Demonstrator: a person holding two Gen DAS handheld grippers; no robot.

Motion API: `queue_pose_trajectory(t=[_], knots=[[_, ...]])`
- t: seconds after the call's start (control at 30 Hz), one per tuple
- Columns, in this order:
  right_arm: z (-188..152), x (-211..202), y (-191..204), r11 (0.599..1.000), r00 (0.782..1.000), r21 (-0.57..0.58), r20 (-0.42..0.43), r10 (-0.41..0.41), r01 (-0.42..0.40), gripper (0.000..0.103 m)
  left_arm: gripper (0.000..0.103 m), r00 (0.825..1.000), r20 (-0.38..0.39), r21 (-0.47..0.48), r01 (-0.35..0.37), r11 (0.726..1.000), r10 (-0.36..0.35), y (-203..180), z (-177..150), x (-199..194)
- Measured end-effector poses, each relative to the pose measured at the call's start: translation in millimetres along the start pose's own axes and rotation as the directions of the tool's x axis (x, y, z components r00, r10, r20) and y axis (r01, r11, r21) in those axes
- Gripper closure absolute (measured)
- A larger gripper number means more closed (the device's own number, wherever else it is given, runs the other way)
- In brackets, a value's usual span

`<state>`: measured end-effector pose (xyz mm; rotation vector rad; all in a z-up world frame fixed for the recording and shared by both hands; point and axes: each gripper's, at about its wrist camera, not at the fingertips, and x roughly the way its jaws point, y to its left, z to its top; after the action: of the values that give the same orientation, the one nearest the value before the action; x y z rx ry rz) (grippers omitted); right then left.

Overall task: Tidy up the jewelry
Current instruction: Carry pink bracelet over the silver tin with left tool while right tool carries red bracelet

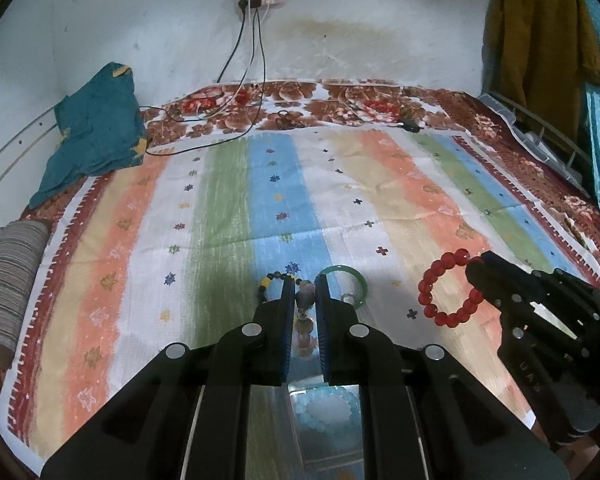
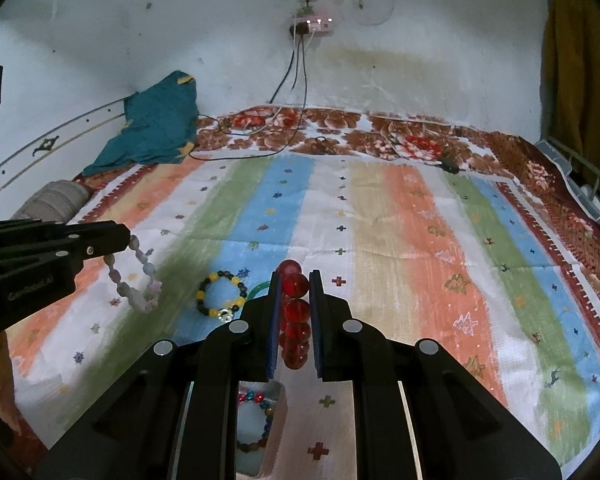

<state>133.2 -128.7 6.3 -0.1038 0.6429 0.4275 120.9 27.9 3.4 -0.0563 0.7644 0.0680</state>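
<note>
The left gripper (image 1: pixel 305 286) has its fingers (image 1: pixel 287 300) drawn narrow around a pale stone bracelet (image 2: pixel 134 280), which hangs in a loop from the tips above the cloth. The right gripper (image 2: pixel 295 280) is pinched just as narrowly on a red bead bracelet (image 2: pixel 296 312), the beads stacked in a line between its pads.

Nearest, at six o'clock under both grippers, sits a small box (image 2: pixel 278 420). The right view shows a multicoloured bracelet (image 2: pixel 260 420) in it; the left view shows a light blue bracelet (image 1: pixel 327 404), in what looks like a neighbouring compartment, though I cannot tell the divisions for certain. At about eleven o'clock from the right gripper's tips, a black and yellow bracelet (image 2: pixel 222 294) lies on the striped cloth (image 2: pixel 380 240), with a green bangle (image 1: pixel 346 282) just beside it. Far off, at twelve o'clock, cables drop from a power strip (image 2: pixel 314 26) on the wall.

To do this step well, I judge each hanging loop should be carried over a free compartment and lowered until the beads pool inside before the fingers let go; released from high up, a string may catch on the box wall or spill out.

Pale lettering on both gripper bodies is too blurred to read with confidence.
</note>
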Motion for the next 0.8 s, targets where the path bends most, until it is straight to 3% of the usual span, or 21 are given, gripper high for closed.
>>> queue_pose_trajectory(t=[0.8], knots=[[-23,-29,24,0.989,0.989,-0.037,-0.039,0.14,-0.141,0.089,0.093,0.998,0.001,-0.031,0.066,0.997,-0.066,-2,-28,-39]])
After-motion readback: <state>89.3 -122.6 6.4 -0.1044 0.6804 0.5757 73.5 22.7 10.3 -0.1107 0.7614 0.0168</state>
